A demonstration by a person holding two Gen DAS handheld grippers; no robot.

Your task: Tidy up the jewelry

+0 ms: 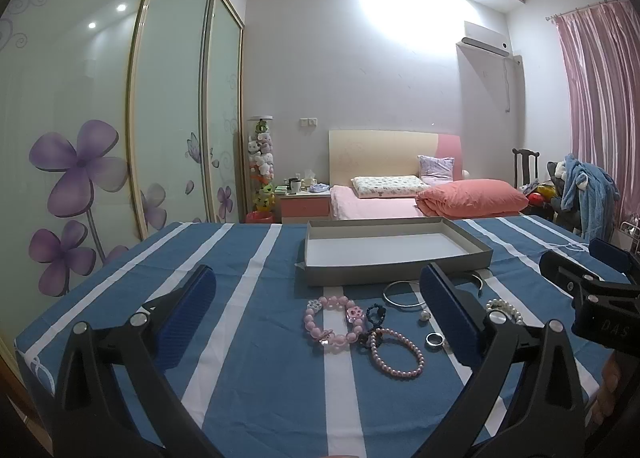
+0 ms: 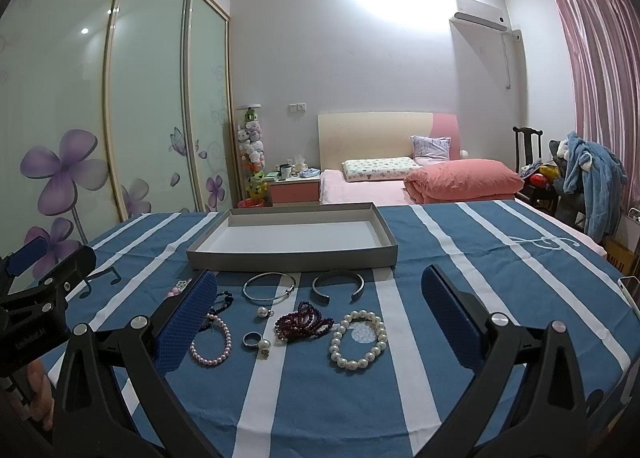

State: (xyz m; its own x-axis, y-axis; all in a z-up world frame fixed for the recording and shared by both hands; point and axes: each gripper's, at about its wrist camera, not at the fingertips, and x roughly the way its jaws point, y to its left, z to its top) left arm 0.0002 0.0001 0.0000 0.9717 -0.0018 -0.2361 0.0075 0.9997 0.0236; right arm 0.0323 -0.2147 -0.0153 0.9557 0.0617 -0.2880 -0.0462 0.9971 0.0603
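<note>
- Left wrist view: your left gripper [image 1: 320, 318] hangs above the striped tablecloth [image 1: 248, 378] with its blue pads spread wide and nothing between them.
- Ahead, between the pads, lie the pink bead bracelet [image 1: 334, 322], a small dark bead bracelet [image 1: 375, 312] touching it, the pink pearl bracelet [image 1: 396, 354], a silver ring [image 1: 434, 338], a loose pearl [image 1: 424, 315] and a thin silver bangle [image 1: 402, 294].
- The grey tray [image 1: 394, 272] sits just beyond the jewelry, its white floor bare.
- Your right gripper [image 1: 592, 282] shows at the right edge; from here you cannot tell how its jaws stand.
- Right wrist view: your right gripper [image 2: 316, 318] also has its pads wide apart, holding nothing.
- Between them lie the white pearl bracelet [image 2: 358, 340], a dark red bead strand [image 2: 304, 322], the ring [image 2: 252, 339] beside two pearls, the pink pearl bracelet [image 2: 212, 342], the thin bangle [image 2: 270, 286] and an open cuff bangle [image 2: 338, 286].
- The tray [image 2: 292, 256] stands just behind the two bangles.
</note>
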